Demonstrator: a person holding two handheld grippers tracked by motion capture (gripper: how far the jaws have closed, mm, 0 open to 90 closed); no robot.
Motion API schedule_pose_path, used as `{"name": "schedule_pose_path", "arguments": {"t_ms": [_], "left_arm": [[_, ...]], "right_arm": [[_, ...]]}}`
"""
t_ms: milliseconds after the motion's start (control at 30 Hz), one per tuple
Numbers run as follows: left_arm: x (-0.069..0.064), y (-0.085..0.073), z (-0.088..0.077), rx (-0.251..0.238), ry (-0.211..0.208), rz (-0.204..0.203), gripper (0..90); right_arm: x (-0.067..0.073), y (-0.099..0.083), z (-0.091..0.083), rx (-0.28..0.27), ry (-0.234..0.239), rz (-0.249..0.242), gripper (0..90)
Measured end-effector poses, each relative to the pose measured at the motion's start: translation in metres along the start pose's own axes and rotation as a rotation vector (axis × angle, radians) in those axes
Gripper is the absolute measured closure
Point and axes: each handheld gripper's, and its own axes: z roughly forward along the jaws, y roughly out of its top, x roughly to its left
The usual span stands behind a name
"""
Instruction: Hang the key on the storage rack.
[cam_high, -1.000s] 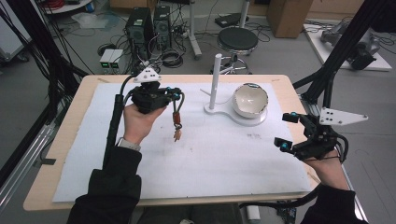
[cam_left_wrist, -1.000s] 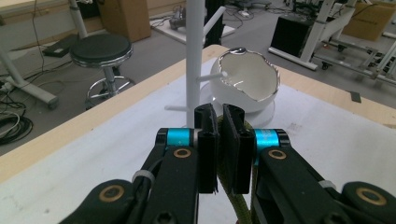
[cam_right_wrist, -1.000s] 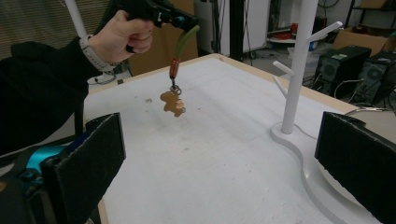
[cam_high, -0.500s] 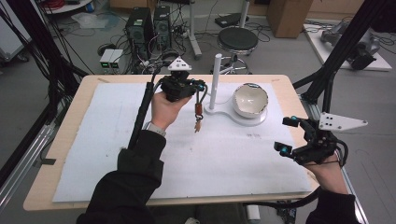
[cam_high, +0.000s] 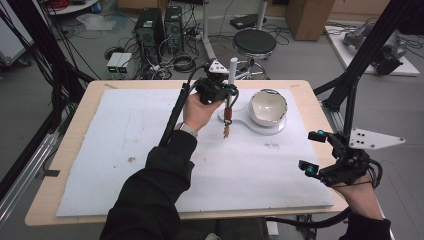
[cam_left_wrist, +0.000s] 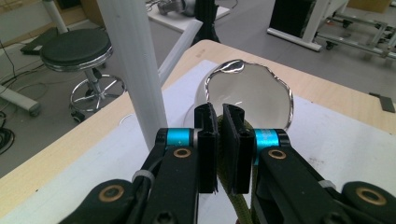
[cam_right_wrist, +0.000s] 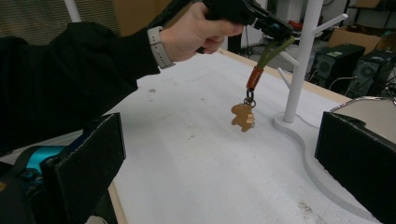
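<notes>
My left gripper (cam_high: 231, 92) is raised over the far middle of the table, shut on the green loop of a keychain (cam_high: 228, 116). Its strap and small brown bear charm (cam_right_wrist: 243, 116) hang free below the jaws, above the white mat. In the left gripper view the green cord (cam_left_wrist: 225, 140) is pinched between the shut jaws, just right of the white peg stand (cam_left_wrist: 135, 65). The stand's post (cam_high: 232, 75) rises beside the gripper, with short side pegs (cam_right_wrist: 329, 23). My right gripper (cam_high: 314, 151) is open near the table's right front edge, nothing between its jaws.
A white bowl with a metal rim (cam_high: 268, 107) sits on the stand's white base (cam_high: 260, 129), right of the post. A white mat (cam_high: 125, 150) covers the wooden table (cam_high: 65, 150). A stool (cam_high: 254, 42) and computer boxes stand on the floor beyond.
The left gripper has carried the keychain rightward and away from the person, from the table's left-middle up to the peg stand's post. The right gripper has barely moved.
</notes>
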Motion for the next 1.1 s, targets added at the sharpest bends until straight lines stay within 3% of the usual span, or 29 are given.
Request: {"name": "schedule_pose_path", "arguments": {"t_ms": [200,333,467,567,633,733,767,867,1100], "left_arm": [[0.012,-0.006,0.011,0.033,0.026,-0.032,84.4],[0.018,-0.008,0.014,0.025,0.041,-0.050,84.3],[0.020,-0.010,0.017,0.030,0.034,-0.065,84.1],[0.023,-0.012,0.019,0.047,0.034,-0.106,82.4],[0.023,-0.011,0.017,0.035,0.030,-0.101,82.0],[0.024,-0.009,0.013,0.018,0.028,-0.129,61.9],[0.026,-0.009,0.012,0.011,0.011,-0.143,46.0],[0.028,-0.010,0.007,0.011,-0.038,-0.158,18.0],[0.020,-0.011,-0.017,-0.034,-0.073,-0.148,5.6]], "right_arm": [[-0.002,-0.002,-0.003,0.001,0.003,0.015,0.9],[-0.004,-0.004,0.000,0.005,0.010,0.021,0.9],[-0.005,-0.005,0.002,0.012,0.009,0.014,0.9],[-0.003,-0.005,0.003,0.023,0.013,0.027,0.9],[-0.003,-0.005,0.003,0.023,0.014,0.019,0.9],[-0.003,-0.005,0.004,0.026,0.015,0.023,0.9],[-0.003,-0.006,0.004,0.025,0.014,0.018,0.9],[-0.003,-0.006,0.005,0.029,0.013,0.018,0.9],[-0.005,-0.006,0.003,0.023,-0.005,0.019,0.9]]}}
